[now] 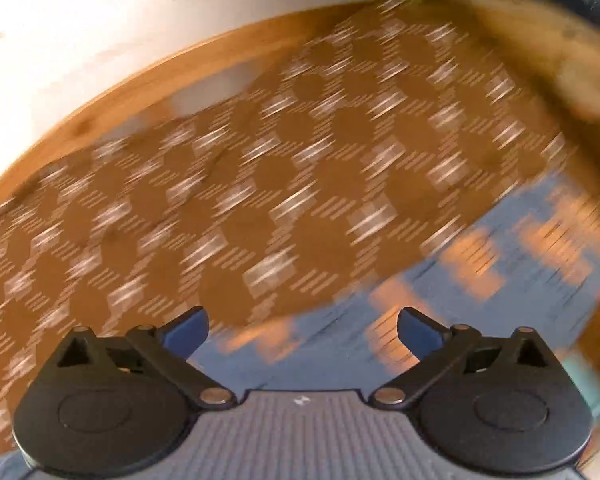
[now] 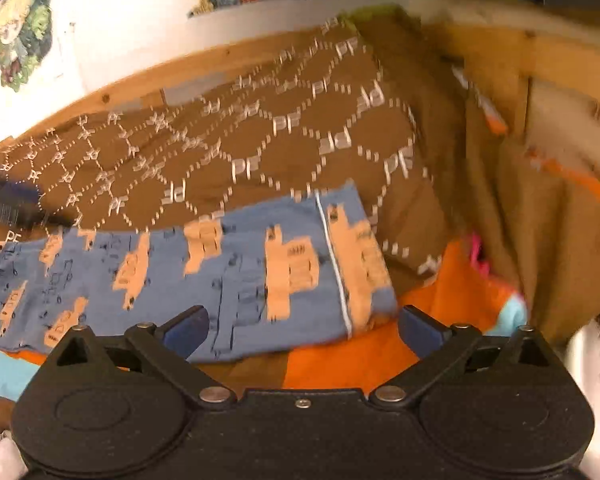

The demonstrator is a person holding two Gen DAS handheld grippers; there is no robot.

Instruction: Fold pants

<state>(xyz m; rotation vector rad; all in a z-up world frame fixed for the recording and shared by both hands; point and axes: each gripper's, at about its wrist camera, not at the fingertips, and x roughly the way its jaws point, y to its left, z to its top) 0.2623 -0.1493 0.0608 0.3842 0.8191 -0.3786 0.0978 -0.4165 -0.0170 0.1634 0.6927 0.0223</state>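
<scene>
Brown pants with a white "PF" hexagon print lie spread on a wooden surface; they also show in the right wrist view. Blue pants with an orange truck print lie in front of them, also seen blurred in the left wrist view. My left gripper is open and empty, just above the edge where brown cloth meets blue. My right gripper is open and empty over the near edge of the blue pants. The left wrist view is motion-blurred.
An orange cloth with a light blue part lies under the blue pants. More brown fabric hangs at the right by a wooden frame. A white wall stands behind the wooden edge.
</scene>
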